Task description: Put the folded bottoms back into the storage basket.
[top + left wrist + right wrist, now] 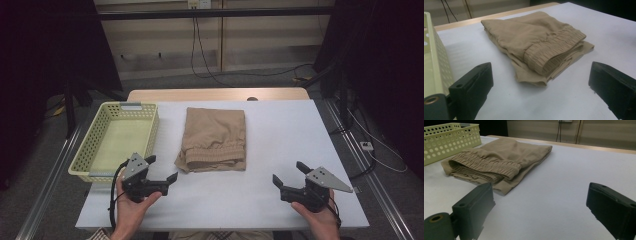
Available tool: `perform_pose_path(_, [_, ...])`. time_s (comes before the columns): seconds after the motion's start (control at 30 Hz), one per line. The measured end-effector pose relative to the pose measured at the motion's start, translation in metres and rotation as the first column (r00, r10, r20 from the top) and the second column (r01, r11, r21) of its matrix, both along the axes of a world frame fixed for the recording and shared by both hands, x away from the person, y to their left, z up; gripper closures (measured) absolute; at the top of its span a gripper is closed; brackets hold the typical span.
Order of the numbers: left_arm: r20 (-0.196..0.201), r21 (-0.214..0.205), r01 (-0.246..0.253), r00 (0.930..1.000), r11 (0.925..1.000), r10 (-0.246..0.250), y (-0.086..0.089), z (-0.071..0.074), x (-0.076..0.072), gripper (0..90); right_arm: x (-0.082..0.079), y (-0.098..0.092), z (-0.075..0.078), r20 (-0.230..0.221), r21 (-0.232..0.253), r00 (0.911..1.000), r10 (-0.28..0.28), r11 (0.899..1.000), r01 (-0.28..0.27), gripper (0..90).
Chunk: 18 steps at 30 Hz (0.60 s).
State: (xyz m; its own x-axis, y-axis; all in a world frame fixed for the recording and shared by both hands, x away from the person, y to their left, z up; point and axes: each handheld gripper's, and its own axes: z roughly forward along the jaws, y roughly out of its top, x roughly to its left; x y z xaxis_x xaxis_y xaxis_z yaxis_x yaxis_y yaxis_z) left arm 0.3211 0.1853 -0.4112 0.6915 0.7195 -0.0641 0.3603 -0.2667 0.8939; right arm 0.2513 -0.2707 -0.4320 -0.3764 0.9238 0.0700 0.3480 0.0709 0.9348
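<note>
A white-topped table (280, 150) stands on grey floor (210, 82) before a beige panelled wall (260, 40), flanked by dark curtains (50, 45).

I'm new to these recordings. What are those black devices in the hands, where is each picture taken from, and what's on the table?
A person holds a hand-held two-jaw gripper in each hand: the left gripper and the right gripper. Both stand open and hold nothing. The high view looks down from above the person's side. The other two come from cameras riding on each gripper, looking out between its black jaws. On the white table lie folded tan shorts with the gathered waistband toward the person, and beside them, nearer the left gripper, an empty pale yellow basket.
</note>
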Motion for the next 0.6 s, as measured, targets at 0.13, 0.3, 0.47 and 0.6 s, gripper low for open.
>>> perform_pose_path(0.13, [0.003,0.004,0.002,1.0,1.0,-0.002,-0.003,0.001,0.003,5.8,0.0,0.0,0.0,-0.003,0.004,1.0,-0.001,1.0,0.001,7.6])
perform_pose_path(0.3, [0.001,0.004,-0.007,1.0,1.0,0.007,-0.005,0.004,0.01,5.8,0.002,-0.001,-0.001,-0.007,0.006,1.0,0.002,1.0,-0.002,7.6])
perform_pose_path(0.47, [-0.009,0.002,-0.012,0.9999,0.9999,0.012,-0.011,0.005,0.017,5.8,0.002,-0.001,-0.001,-0.01,0.009,0.9999,0.003,1.0,-0.003,7.7])
perform_pose_path(0.6, [-0.02,0.005,0.003,0.9998,1.0,-0.002,-0.019,0.005,0.023,8.5,0.002,0.0,-0.001,-0.01,0.01,0.9999,0.002,1.0,-0.002,7.7])
